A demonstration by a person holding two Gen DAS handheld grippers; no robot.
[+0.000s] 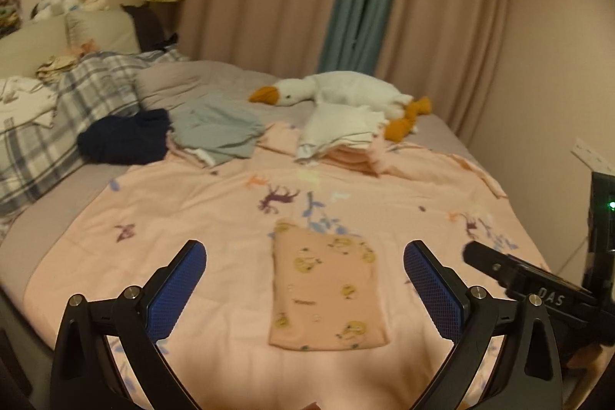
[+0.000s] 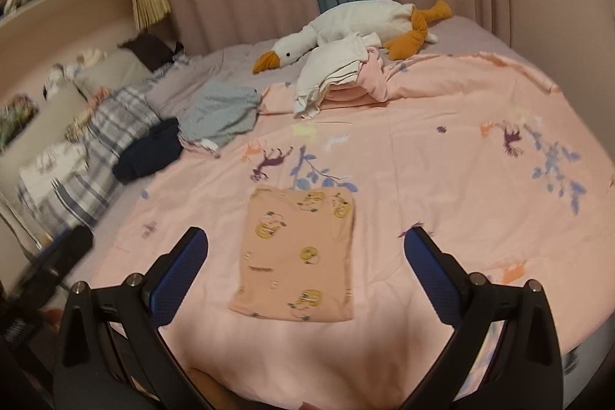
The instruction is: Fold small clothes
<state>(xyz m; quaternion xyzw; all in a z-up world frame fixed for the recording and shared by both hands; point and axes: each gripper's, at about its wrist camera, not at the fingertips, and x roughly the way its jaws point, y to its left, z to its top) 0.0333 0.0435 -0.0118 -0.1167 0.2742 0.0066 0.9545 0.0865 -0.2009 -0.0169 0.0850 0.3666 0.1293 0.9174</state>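
Both grippers are hanging wide open and holding nothing: the left gripper point(image 1: 305, 273) and the right gripper point(image 2: 306, 268). The little folded pink top point(image 2: 298, 256) with yellow pictures is lying flat on the bed's pink blanket point(image 2: 442, 187), near the bed's front edge. It looks soft, light and floppy, so pinching a corner should work best. More clothes point(image 2: 338, 77) are sitting farther back. The right gripper point(image 1: 530, 279) is showing the letters "DAS".

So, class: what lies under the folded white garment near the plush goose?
The folded white garment tops a stack of folded pink clothes, whose edges show beneath it on the pink printed blanket. How many pieces are in the stack is hidden.
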